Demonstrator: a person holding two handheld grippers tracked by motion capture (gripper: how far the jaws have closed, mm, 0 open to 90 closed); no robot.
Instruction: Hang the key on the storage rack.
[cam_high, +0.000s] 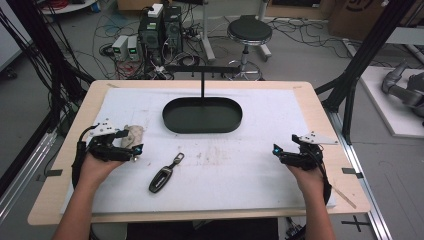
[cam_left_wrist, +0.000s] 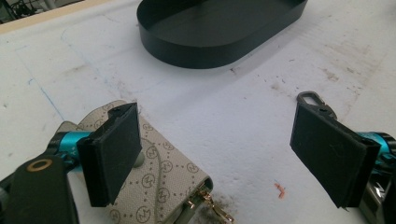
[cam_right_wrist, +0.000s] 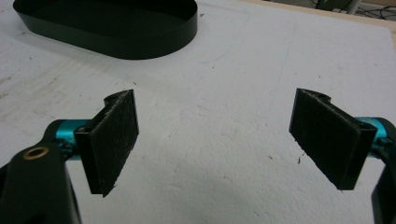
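Observation:
A beige patterned wallet (cam_high: 134, 133) lies at the left of the white mat (cam_high: 235, 175). My left gripper (cam_high: 130, 141) hovers at it, open. In the left gripper view the wallet (cam_left_wrist: 163, 182) sits under and behind the left-hand pad (cam_left_wrist: 114, 154), and nothing is between the open left gripper (cam_left_wrist: 219, 154) jaws. A black key fob (cam_high: 162, 178) with a metal clip lies in front of the wallet; its clip (cam_left_wrist: 312, 99) peeks past the right-hand pad. My right gripper (cam_high: 284, 145) stands open over bare mat at the right, open (cam_right_wrist: 215, 140) with nothing in it.
A black oval tray (cam_high: 202, 115) with an upright post (cam_high: 202, 85) behind it sits at the back middle of the mat; its wall (cam_left_wrist: 196, 49) and rim (cam_right_wrist: 140, 46) show in both gripper views. The wooden table edge (cam_high: 320, 115) frames the mat. Cables, boxes and a stool stand beyond.

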